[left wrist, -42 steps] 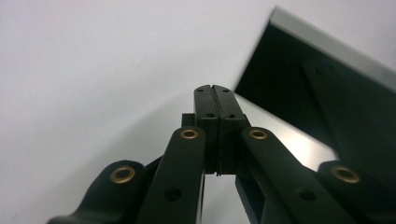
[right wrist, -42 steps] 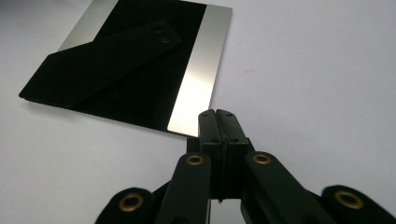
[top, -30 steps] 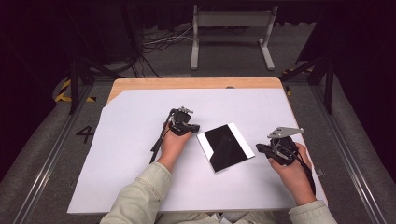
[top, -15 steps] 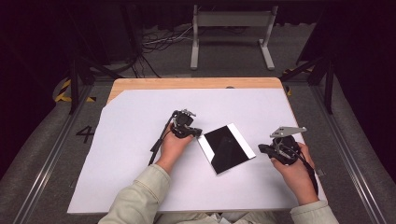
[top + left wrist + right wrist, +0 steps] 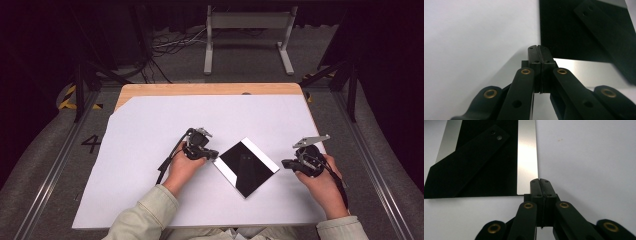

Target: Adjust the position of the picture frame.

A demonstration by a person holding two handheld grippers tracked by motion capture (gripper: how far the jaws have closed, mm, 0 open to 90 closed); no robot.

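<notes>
**White sheet, black frame, both grippers clenched on nothing**

White paper sheet point(image 5: 150, 150) covers nearly the whole wooden table point(image 5: 200, 89), and that's what both tools sit over. The black photo frame point(image 5: 246, 167) lies face down and turned diamond-wise between them, silver strips along two edges, its stand flap showing in both gripper views. The left gripper point(image 5: 214, 155) has its tips right at the frame's near-left edge, jaws pressed together and empty. The right gripper point(image 5: 286, 163) is just off the frame's right corner, also clamped tight with nothing in it. Past the tools there's bare sheet, then the strip of wood, then grey floor with a white metal stand point(image 5: 247, 30), loose cables point(image 5: 170, 45) and a dark room behind.

Compared with a second ago, the left gripper has slid closer to the frame; the right one and the frame look basically unchanged.
</notes>
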